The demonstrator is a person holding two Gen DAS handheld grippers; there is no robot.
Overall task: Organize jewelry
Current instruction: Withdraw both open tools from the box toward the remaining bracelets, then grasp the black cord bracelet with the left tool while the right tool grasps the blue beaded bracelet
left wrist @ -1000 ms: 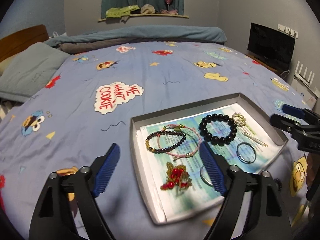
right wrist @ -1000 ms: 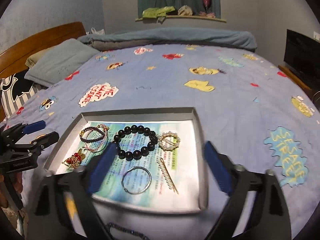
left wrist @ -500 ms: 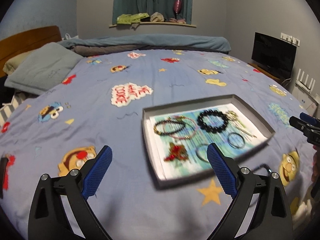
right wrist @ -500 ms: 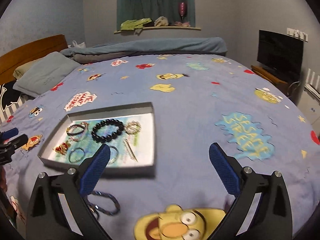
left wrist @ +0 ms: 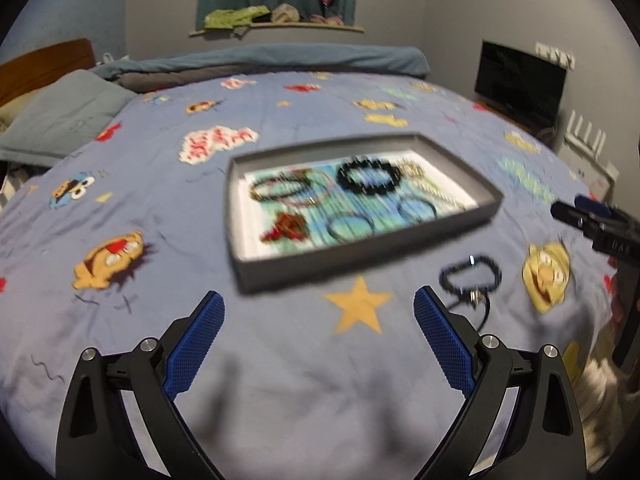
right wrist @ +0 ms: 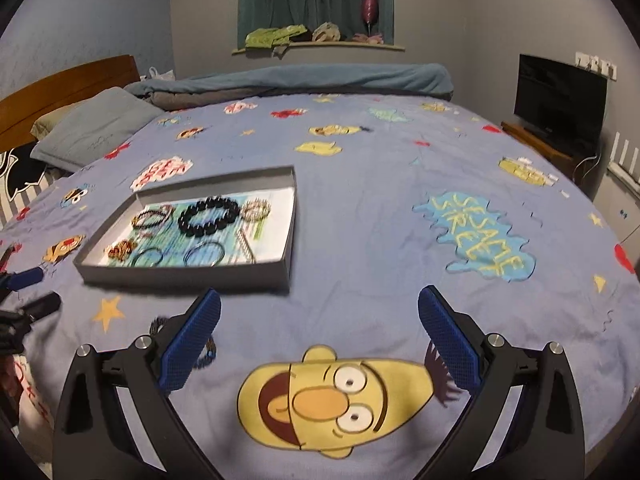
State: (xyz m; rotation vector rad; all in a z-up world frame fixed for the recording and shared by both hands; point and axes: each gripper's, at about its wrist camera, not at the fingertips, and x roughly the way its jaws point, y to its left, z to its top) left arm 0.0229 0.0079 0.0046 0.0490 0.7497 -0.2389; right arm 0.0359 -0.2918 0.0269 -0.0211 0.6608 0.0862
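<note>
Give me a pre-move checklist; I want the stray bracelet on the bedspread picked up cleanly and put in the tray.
1. Left gripper open and empty: ok.
2. Right gripper open and empty: ok.
3. Dark beaded bracelet lying free on the bedspread, outside the grey tray: ok.
4. Bracelet lined up between a gripper's fingers: not ok; it lies right of the left gripper and partly hidden behind the right gripper's left finger.
5. Free spot in the tray: cannot tell, blurred.

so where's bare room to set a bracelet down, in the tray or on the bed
Tray: only the white strip by its right wall, beside the hair clip, is free; the rest is crowded. Bedspread right of the tray is bare.
</note>
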